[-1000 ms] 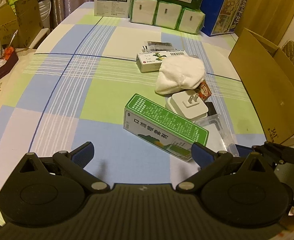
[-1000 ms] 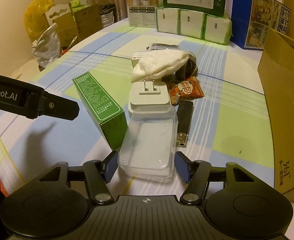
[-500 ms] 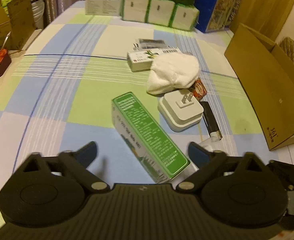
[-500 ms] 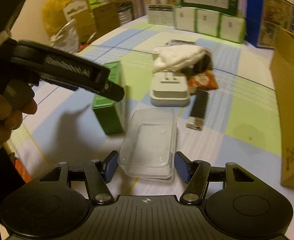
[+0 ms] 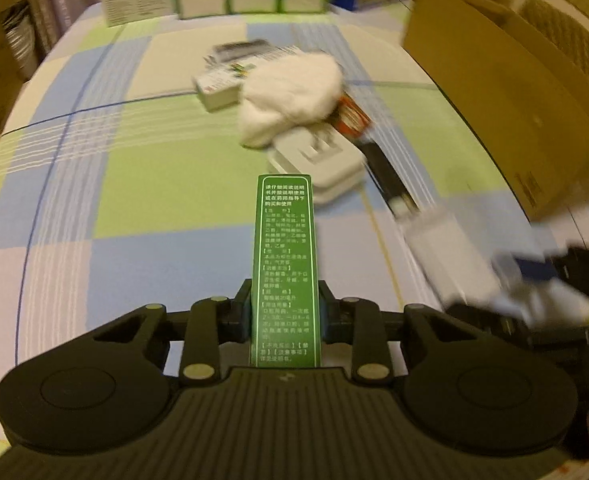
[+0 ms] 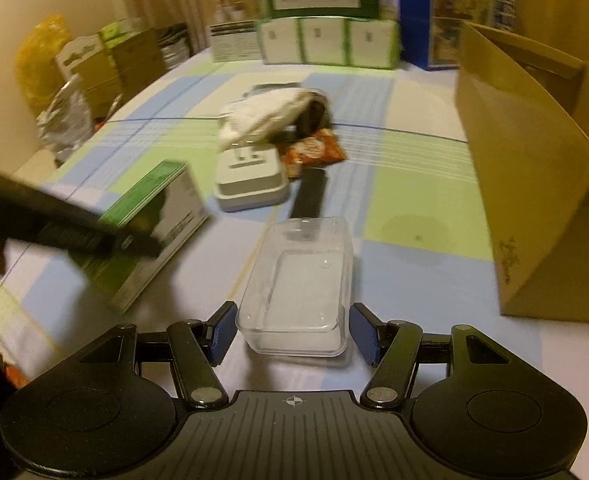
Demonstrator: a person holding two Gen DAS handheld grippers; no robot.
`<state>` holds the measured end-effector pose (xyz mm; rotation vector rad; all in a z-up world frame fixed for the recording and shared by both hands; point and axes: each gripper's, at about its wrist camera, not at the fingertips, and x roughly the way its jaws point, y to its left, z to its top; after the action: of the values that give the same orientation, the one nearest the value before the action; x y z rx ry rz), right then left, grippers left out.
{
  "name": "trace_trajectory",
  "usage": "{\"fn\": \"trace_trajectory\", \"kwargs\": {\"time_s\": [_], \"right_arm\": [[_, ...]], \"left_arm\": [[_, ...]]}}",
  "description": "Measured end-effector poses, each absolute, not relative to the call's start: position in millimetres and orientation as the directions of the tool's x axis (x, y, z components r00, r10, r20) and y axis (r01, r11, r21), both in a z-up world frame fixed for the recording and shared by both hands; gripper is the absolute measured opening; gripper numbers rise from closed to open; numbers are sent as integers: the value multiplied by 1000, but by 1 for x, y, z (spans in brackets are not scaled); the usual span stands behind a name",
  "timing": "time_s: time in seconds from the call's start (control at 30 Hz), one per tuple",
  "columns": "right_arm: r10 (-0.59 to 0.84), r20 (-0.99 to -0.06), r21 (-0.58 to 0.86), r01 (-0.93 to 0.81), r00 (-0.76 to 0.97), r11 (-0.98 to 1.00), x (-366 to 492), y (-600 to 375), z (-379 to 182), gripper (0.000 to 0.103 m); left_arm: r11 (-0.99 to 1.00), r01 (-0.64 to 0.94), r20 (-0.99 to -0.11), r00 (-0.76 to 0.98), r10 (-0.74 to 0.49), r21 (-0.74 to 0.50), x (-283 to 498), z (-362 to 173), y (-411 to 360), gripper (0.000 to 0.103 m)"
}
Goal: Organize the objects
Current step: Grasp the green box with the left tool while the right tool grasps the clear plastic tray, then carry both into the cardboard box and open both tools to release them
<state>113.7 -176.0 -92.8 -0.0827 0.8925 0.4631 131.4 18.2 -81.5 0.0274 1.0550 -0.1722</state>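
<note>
- Left of the white charger (image 5: 318, 164), the checked tablecloth (image 5: 134, 184) lies bare — wide open room out to the table edge.
- Behind the charger, a white cloth (image 5: 290, 92) and a small box (image 5: 218, 88) crowd together, touching.
- Right of the charger, a black stick (image 5: 386, 172) and a red packet (image 5: 350, 114) block the strip.
- Farther right of the charger, the cardboard box (image 6: 534, 184) walls off that side — bare cloth lies between.

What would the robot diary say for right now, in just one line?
left gripper: shut on green box | right gripper: open, clear plastic container between its fingers | cardboard box: open, at right | stage: picking up
</note>
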Motion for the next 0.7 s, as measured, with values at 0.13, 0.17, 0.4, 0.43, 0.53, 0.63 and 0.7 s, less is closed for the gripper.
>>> {"fn": "trace_trajectory", "kwargs": {"time_s": [0.13, 0.17, 0.4, 0.43, 0.53, 0.63, 0.7], "right_arm": [[345, -764, 120, -406, 545, 906, 117, -178, -95, 58], [346, -763, 120, -407, 546, 905, 118, -177, -95, 58], [327, -758, 121, -372, 564, 920, 130, -176, -98, 63], [325, -760, 122, -368, 563, 922, 132, -176, -99, 63], [324, -760, 128, -359, 564, 925, 137, -174, -101, 63], [322, -764, 128, -358, 559, 925, 139, -173, -102, 60], [316, -766, 121, -358, 559, 926, 139, -174, -101, 54]], "left_arm": [[984, 179, -867, 487, -105, -19, 129, -82, 9, 26], [984, 180, -867, 487, -103, -16, 131, -82, 8, 26], [981, 192, -864, 496, -88, 11, 143, -80, 2, 26], [981, 194, -865, 494, -85, 14, 145, -81, 2, 26], [980, 197, -870, 486, -79, 21, 148, -83, 1, 26], [979, 202, -879, 471, -76, 24, 148, -86, 0, 26], [979, 203, -881, 466, -76, 23, 148, -87, -1, 25]]}}
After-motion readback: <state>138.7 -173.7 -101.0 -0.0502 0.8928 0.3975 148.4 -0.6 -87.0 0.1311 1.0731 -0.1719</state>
